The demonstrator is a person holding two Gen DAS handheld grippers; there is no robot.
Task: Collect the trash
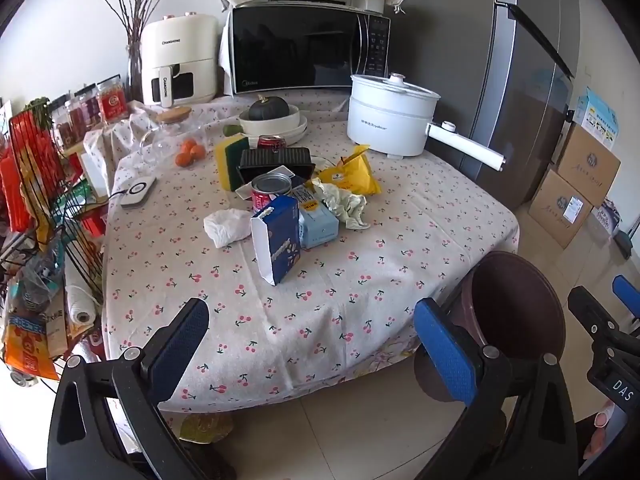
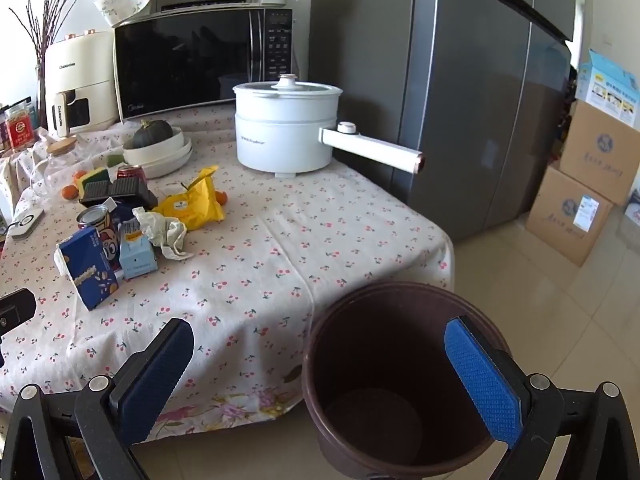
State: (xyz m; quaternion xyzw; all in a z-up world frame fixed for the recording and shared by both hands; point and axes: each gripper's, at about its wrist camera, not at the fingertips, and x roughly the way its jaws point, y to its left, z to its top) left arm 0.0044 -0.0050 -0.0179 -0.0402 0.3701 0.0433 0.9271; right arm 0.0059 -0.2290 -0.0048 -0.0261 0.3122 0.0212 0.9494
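Note:
A pile of trash lies mid-table: a blue snack box (image 1: 280,236) (image 2: 90,268), a white crumpled tissue (image 1: 226,226), a pale crumpled paper (image 1: 344,202) (image 2: 164,234), a yellow bag (image 1: 354,172) (image 2: 198,200), a light blue carton (image 1: 318,222) (image 2: 138,258), a red can (image 1: 270,190) (image 2: 94,218) and a black tray (image 1: 276,162) (image 2: 120,194). A brown bin (image 2: 400,376) (image 1: 516,320) stands empty on the floor by the table's corner. My left gripper (image 1: 316,344) is open before the table edge. My right gripper (image 2: 320,372) is open above the bin's rim.
The cherry-print table (image 1: 320,292) also holds a white electric pot (image 1: 390,116) (image 2: 286,128), a microwave (image 1: 304,52), an air fryer (image 1: 178,60), bowls with a squash (image 1: 272,118), oranges (image 1: 190,152) and a sponge (image 1: 232,160). A grey fridge (image 2: 460,80) and cardboard boxes (image 2: 580,200) stand right; a wire rack (image 1: 40,200) left.

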